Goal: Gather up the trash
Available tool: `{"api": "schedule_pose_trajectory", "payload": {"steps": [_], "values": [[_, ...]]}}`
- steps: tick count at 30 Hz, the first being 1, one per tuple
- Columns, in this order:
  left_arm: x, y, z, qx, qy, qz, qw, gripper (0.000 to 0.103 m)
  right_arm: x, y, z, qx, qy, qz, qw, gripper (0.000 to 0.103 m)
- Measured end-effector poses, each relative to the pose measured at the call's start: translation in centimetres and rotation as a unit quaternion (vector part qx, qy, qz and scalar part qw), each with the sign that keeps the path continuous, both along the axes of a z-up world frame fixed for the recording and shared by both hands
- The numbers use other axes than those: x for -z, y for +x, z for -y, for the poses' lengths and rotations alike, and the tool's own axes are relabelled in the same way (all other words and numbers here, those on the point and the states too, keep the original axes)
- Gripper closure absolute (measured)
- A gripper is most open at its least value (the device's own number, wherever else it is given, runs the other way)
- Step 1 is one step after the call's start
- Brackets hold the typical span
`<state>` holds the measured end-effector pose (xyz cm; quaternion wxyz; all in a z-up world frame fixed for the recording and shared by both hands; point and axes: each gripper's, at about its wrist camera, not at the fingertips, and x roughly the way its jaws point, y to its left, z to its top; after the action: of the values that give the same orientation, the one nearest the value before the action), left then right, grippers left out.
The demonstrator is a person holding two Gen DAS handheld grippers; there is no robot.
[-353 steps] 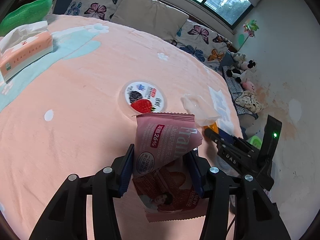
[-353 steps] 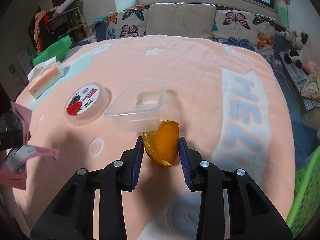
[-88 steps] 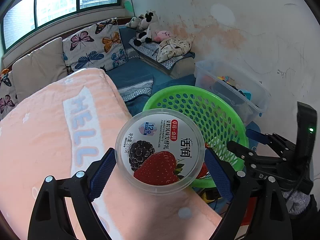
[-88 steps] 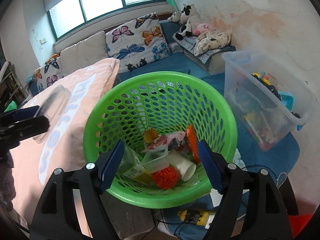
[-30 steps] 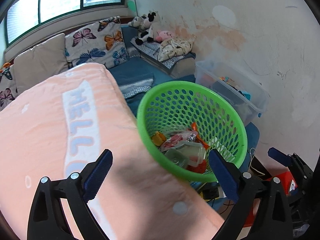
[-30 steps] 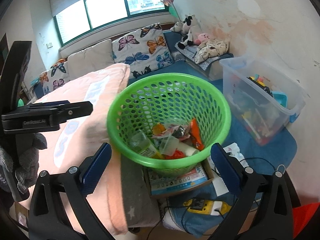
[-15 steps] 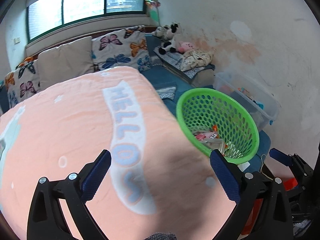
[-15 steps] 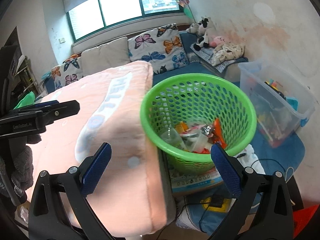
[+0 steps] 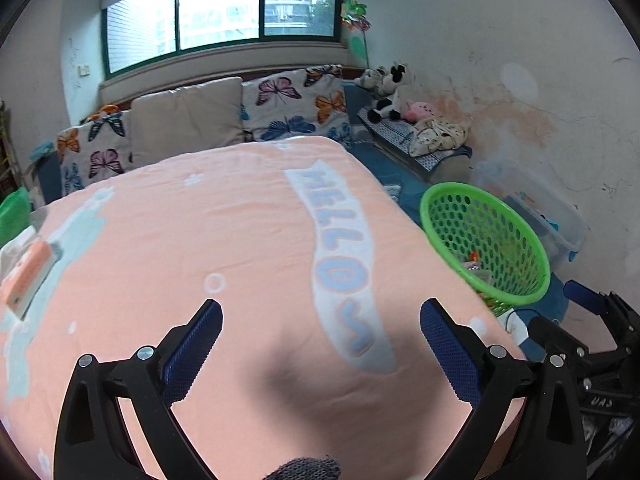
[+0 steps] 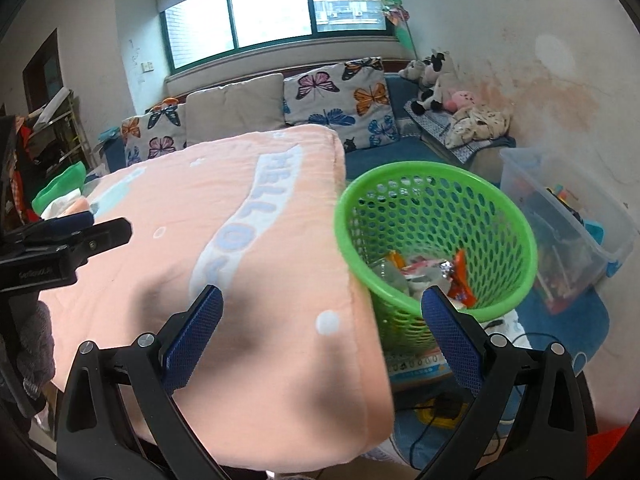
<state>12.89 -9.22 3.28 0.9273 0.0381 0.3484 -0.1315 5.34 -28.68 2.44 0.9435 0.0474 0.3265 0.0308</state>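
A green mesh basket stands on the floor beside the bed, with wrappers and plastic trash in its bottom. The left wrist view shows the same basket at the right, past the bed's edge. My left gripper hangs open and holds nothing above the pink blanket. My right gripper is open and holds nothing over the bed's near corner, just left of the basket. The pink blanket carries no trash that I can see.
A pink tissue box lies at the blanket's far left. Butterfly cushions and plush toys line the back under the window. A clear storage bin stands right of the basket. Cables and a power strip lie on the floor.
Both grippers have pulled back from the basket and swung left toward the bed. The basket now sits further right and smaller in both views.
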Motion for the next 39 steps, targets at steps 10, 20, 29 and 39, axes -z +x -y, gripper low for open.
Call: {"api": "schedule_pose_trajectory", "payload": {"steps": [10,20,29,39], "values": [[-0.1,-3.0,-3.4,-0.037,-0.006,0.011,0.9992,0.007,-0.4,-0.6,-1.9,-0.008,0.000,0.004,1.000,0.004],[0.1,-4.9,-5.4,-0.069,0.008,0.025,0.9973,0.007,-0.6,-1.4,-2.2,-0.005,0.024,0.004,1.000,0.004],[0.0,-5.8,-6.3,-0.082,0.014,0.033,0.9960,0.007,-1.2,-1.9,-3.0,-0.012,0.017,0.012,1.000,0.004],[-0.1,-6.4,-7.2,-0.093,0.013,0.038,0.9949,0.007,-1.5,-2.3,-4.0,-0.019,0.010,0.015,1.000,0.004]]}}
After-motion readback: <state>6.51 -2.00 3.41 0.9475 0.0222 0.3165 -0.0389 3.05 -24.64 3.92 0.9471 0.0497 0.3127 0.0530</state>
